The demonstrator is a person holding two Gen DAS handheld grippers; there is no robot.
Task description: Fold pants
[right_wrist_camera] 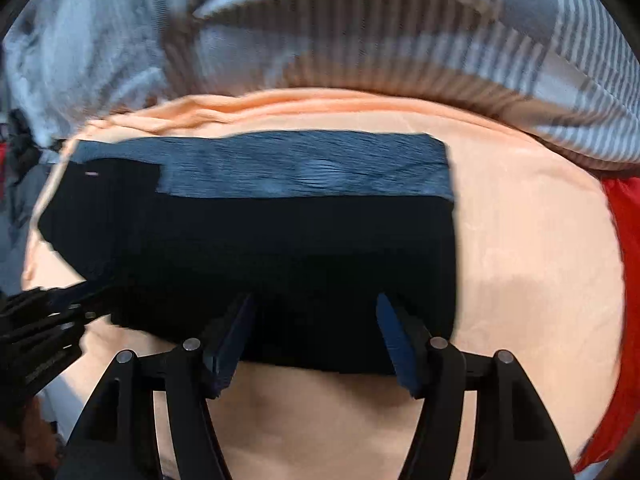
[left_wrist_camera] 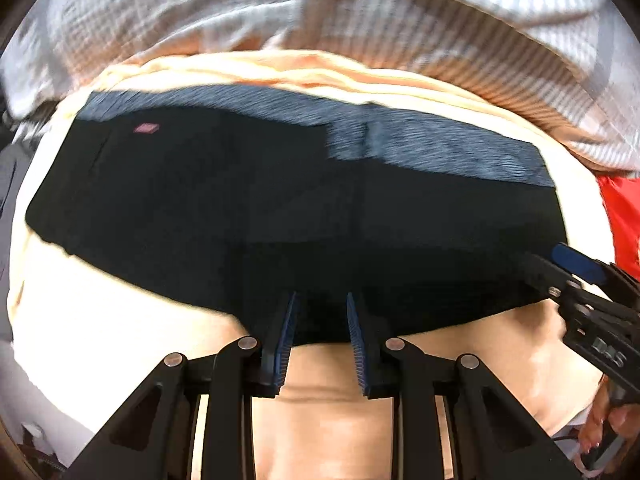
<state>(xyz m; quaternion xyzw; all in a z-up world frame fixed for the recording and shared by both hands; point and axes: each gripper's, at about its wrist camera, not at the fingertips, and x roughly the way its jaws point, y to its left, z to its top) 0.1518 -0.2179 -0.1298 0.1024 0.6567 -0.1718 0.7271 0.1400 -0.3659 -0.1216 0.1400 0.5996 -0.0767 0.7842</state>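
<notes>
Black cloth fills the gap between both pairs of jaws: the left gripper [left_wrist_camera: 322, 312] stands narrow over the near edge of the pants [left_wrist_camera: 280, 216], though whether its pads pinch the fabric I cannot tell; the right gripper [right_wrist_camera: 316, 316] stands wide, pressing nothing. The pants lie folded into a dark block with a ribbed blue-grey waistband [right_wrist_camera: 304, 168], on a smooth peach sheet [right_wrist_camera: 520, 240]. Release cleanly and lift straight, so the soft layers stay stacked. A striped blanket [right_wrist_camera: 400, 40] bunches behind.

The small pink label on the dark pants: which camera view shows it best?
The left wrist view: the pink label on the pants appears as a clear diamond patch. In the right wrist view it is only a tiny faint streak near the left edge.
</notes>
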